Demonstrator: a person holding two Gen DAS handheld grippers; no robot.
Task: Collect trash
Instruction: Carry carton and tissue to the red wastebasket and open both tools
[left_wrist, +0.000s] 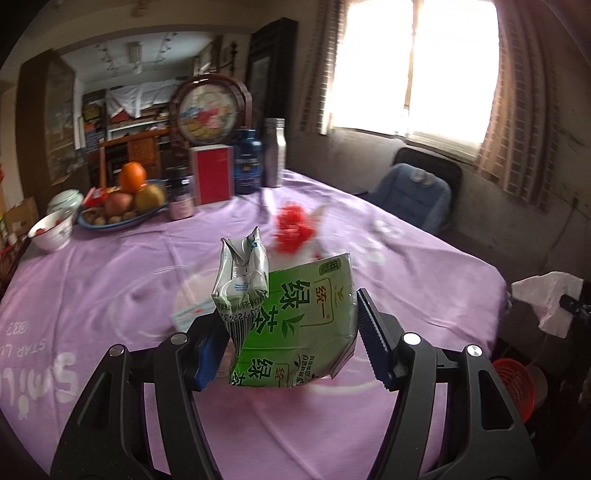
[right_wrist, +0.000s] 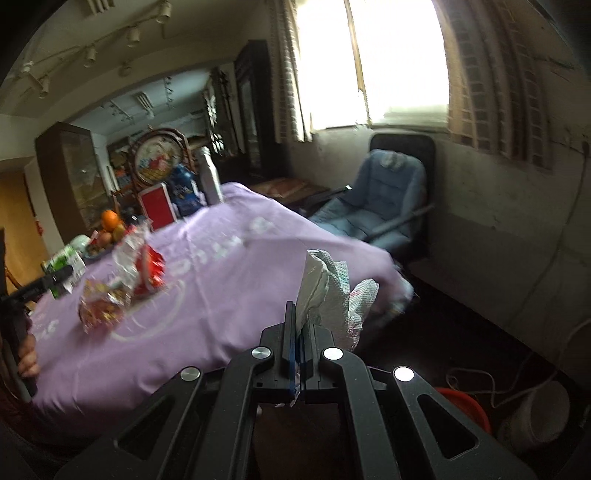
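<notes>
On the left, the left tongs (left_wrist: 291, 332) pinch a crushed green tea carton (left_wrist: 295, 325) held up over the table (left_wrist: 110, 295). To the right, the right tongs (right_wrist: 300, 343) are pressed together on a crumpled tissue (right_wrist: 325, 291) past the table's right edge. Both pieces look gathered and in transit; the next move probably calls for reaching the red bin (right_wrist: 465, 406) on the floor, near right, and releasing over it. Red wrappers (right_wrist: 147, 273) remain mid-table. The purple-clothed table carries a fruit plate (left_wrist: 122, 218) far left; a blue chair (right_wrist: 384, 195) stands under the bright window.
</notes>
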